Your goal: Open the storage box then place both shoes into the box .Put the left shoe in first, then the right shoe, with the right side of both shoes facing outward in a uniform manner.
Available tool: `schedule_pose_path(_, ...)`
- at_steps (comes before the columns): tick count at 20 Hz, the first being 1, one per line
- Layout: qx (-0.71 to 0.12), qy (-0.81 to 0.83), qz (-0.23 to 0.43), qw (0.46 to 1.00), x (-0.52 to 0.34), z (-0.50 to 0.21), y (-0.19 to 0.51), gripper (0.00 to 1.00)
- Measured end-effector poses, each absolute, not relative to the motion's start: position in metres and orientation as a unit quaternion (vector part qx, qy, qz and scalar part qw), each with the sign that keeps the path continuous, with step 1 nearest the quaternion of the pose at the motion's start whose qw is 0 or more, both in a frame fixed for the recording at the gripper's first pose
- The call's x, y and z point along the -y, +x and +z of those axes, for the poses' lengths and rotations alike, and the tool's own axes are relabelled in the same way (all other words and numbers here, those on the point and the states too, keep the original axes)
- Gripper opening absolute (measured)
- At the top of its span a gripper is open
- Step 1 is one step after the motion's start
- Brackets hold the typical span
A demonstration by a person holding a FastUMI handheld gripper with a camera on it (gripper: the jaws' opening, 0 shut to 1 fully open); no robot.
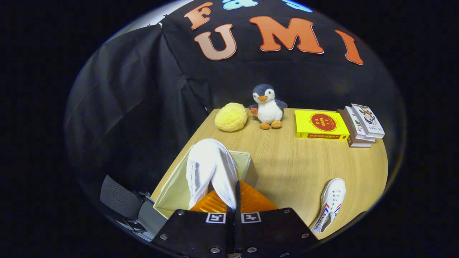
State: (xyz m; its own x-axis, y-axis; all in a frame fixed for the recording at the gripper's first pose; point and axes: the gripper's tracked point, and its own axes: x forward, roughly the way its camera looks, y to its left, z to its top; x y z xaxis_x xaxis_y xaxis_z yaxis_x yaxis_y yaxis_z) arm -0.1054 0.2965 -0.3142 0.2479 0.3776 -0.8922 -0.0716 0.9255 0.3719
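Gripper (pixel 233 200) fingers are closed tight on 1 white shoe (pixel 209 172), held over the open storage box (pixel 172 190). Second shoe (pixel 331 204) lies on the table (pixel 294 165), well apart. Recommended: lower gently, right side outward, before releasing.

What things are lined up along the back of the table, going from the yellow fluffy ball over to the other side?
Yellow fluffy ball → toy penguin → yellow book → stack of white books. Nearer, the gripper holds a white shoe over the storage box.
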Motion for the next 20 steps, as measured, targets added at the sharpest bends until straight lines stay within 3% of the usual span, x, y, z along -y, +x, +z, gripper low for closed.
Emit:
schedule_pose_path(17,-0.733,0.128,0.024,0.668,-0.39,-0.406,-0.141,0.03)
schedule_pose_path(20,-0.752,0.117,-0.023,0.648,-0.386,-0.427,-0.158,0.03)
